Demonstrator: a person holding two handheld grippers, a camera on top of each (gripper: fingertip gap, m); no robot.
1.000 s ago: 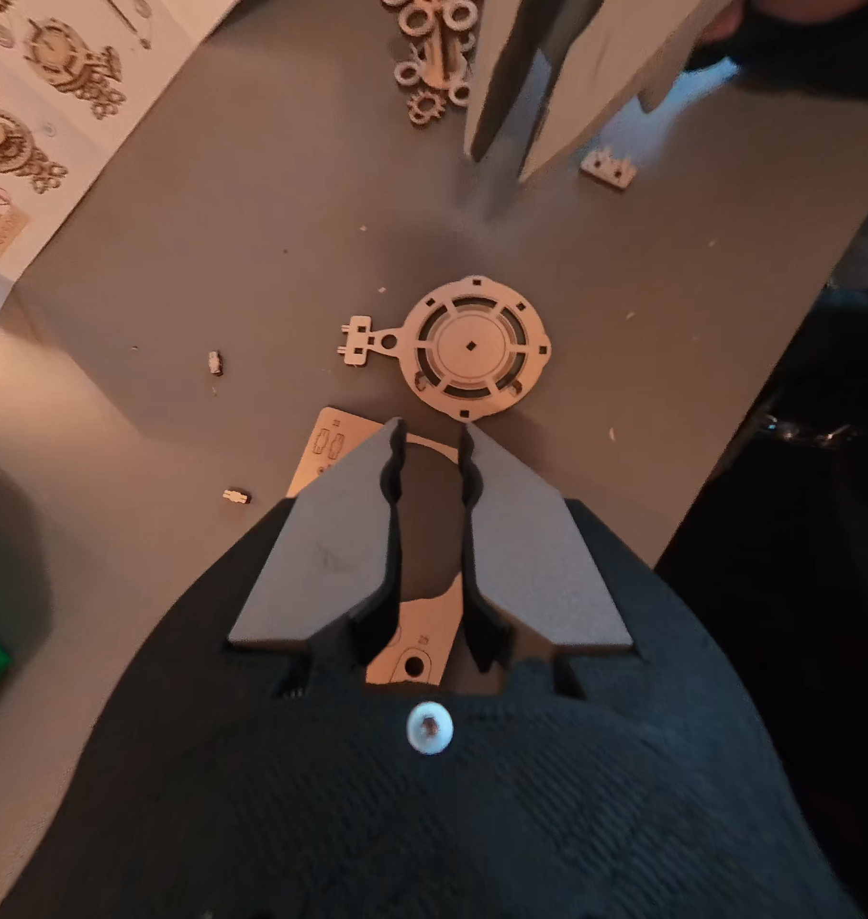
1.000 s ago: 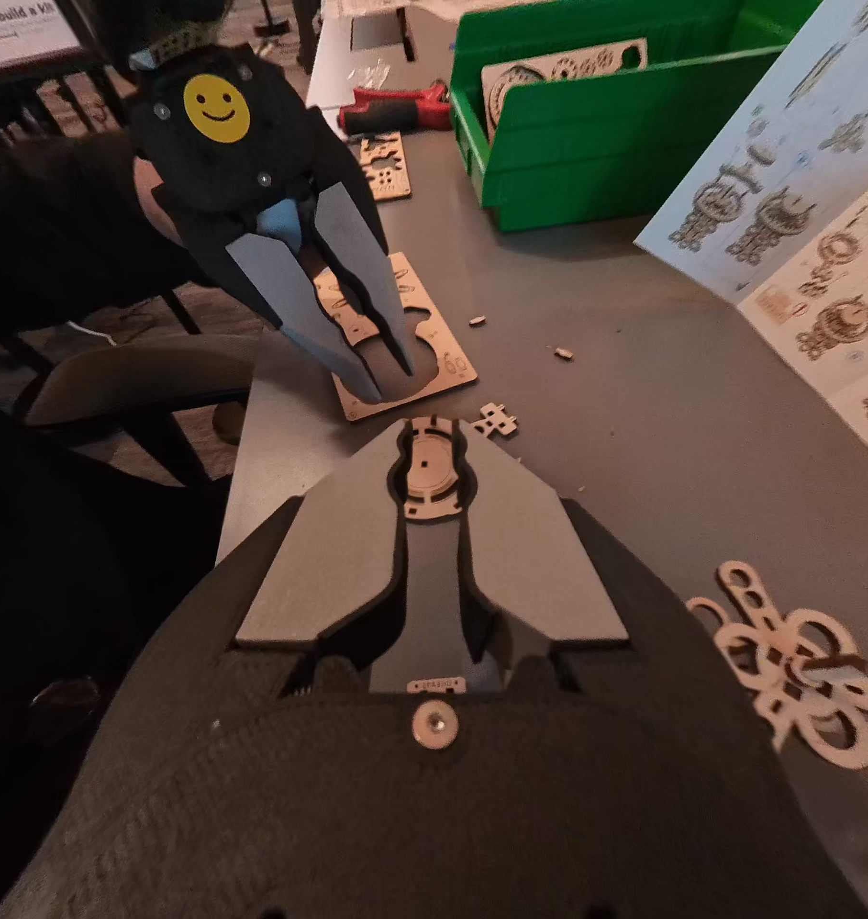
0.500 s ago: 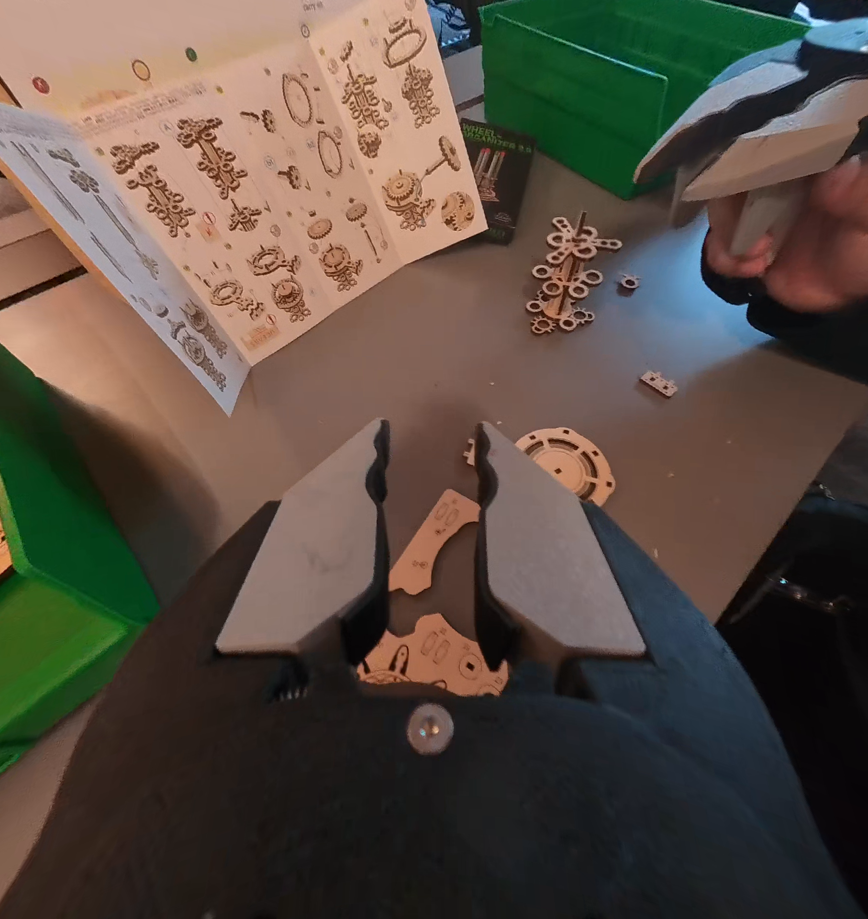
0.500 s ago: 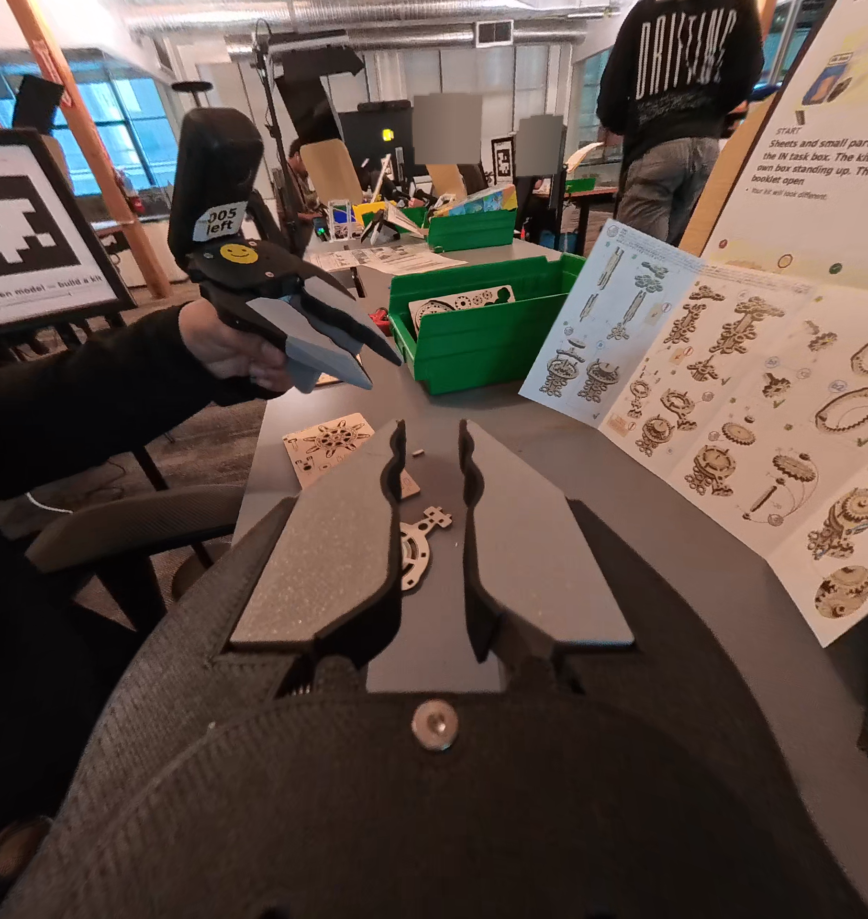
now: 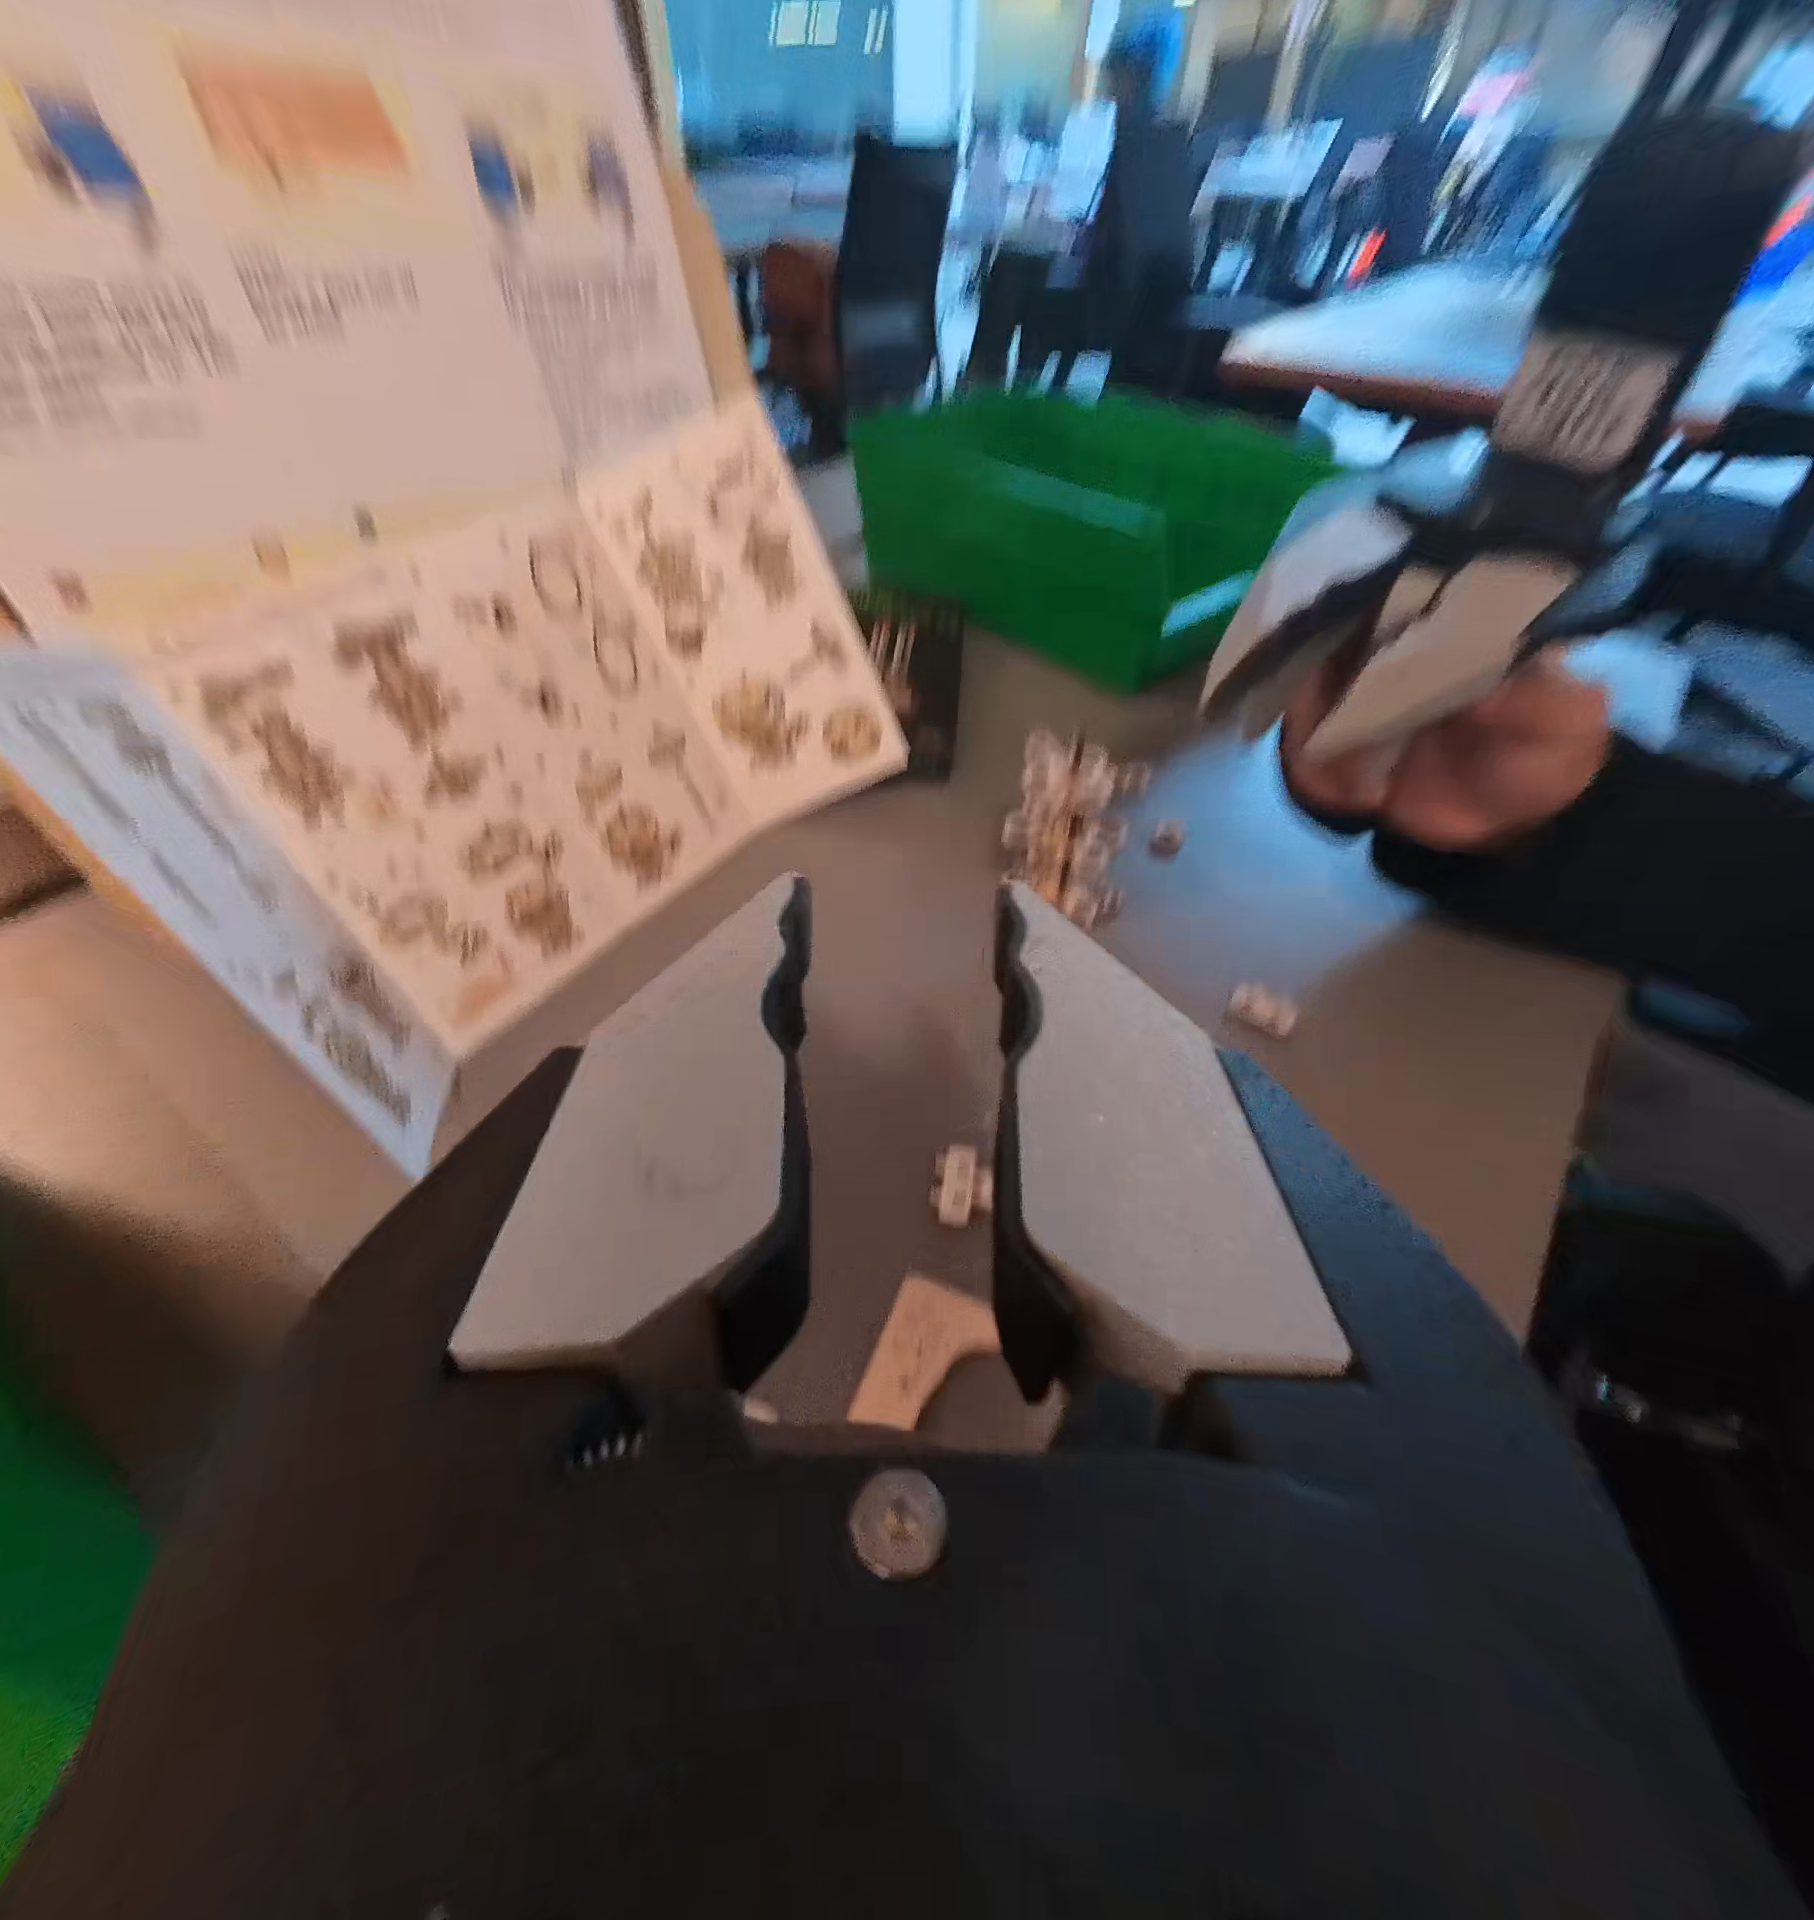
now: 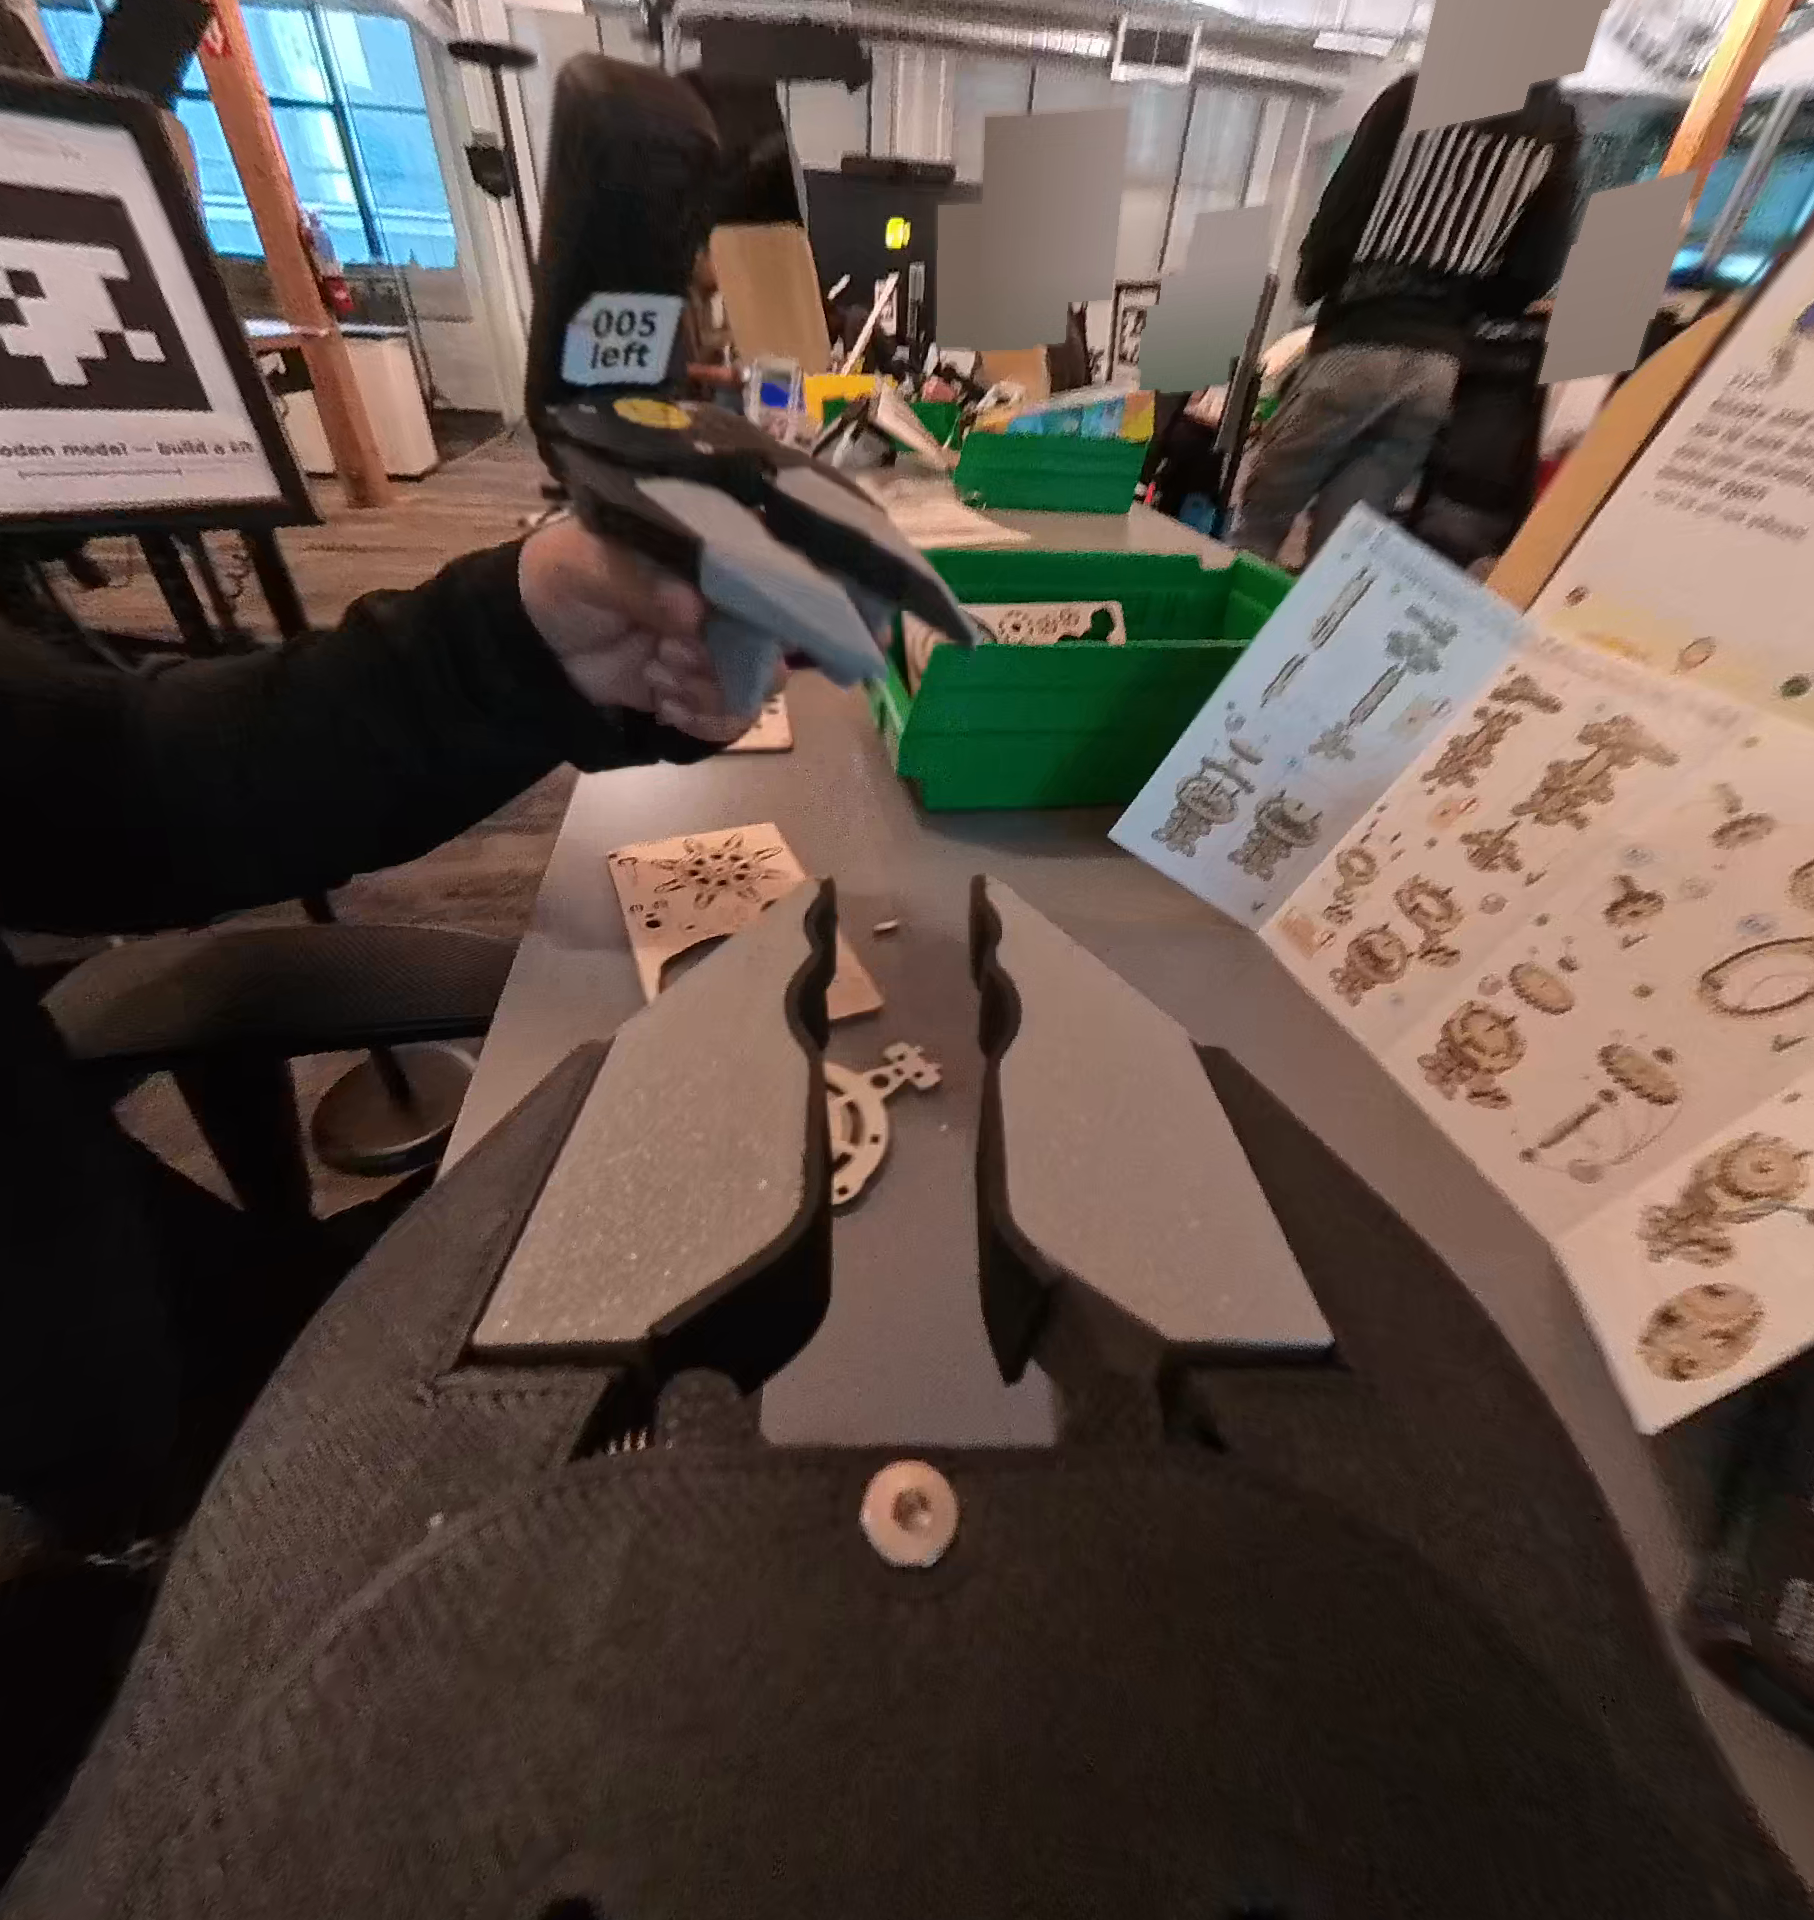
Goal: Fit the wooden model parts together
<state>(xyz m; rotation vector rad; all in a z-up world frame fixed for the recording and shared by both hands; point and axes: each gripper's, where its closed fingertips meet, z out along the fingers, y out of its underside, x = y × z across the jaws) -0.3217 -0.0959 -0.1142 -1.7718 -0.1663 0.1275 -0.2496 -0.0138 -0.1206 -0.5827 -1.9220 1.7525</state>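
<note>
My left gripper (image 5: 901,914) is open and empty, held well above the grey table (image 5: 1350,1091). Below its fingers lie a small wooden connector (image 5: 960,1184) and a corner of a cut-out wooden sheet (image 5: 918,1351). My right gripper (image 6: 903,904) is open and empty, also raised. Between its fingers I see the round slotted wooden disc with a tab (image 6: 861,1127) lying flat on the table. The wooden sheet (image 6: 695,883) lies beyond it. The left gripper (image 6: 918,649) shows in the right wrist view, in a hand high above the table. The right gripper (image 5: 1261,722) shows blurred in the left wrist view.
A folded instruction sheet (image 6: 1505,935) stands along the table's far side and also shows in the left wrist view (image 5: 467,675). A green bin (image 6: 1069,686) holds wooden sheets. A pile of wooden ring parts (image 5: 1064,831) and a small loose piece (image 5: 1261,1008) lie near a second green bin (image 5: 1069,540). The grippers' ends are close to 12 cm from one another. Left tips and right tips are each some 15 cm from the small wooden connector (image 5: 960,1184). It turns up in the right wrist view (image 6: 908,1063) as well.
Both grippers have risen from the table and tilted up to look across it. The right gripper has pulled back from the round disc. The left wrist view is now motion-blurred.
</note>
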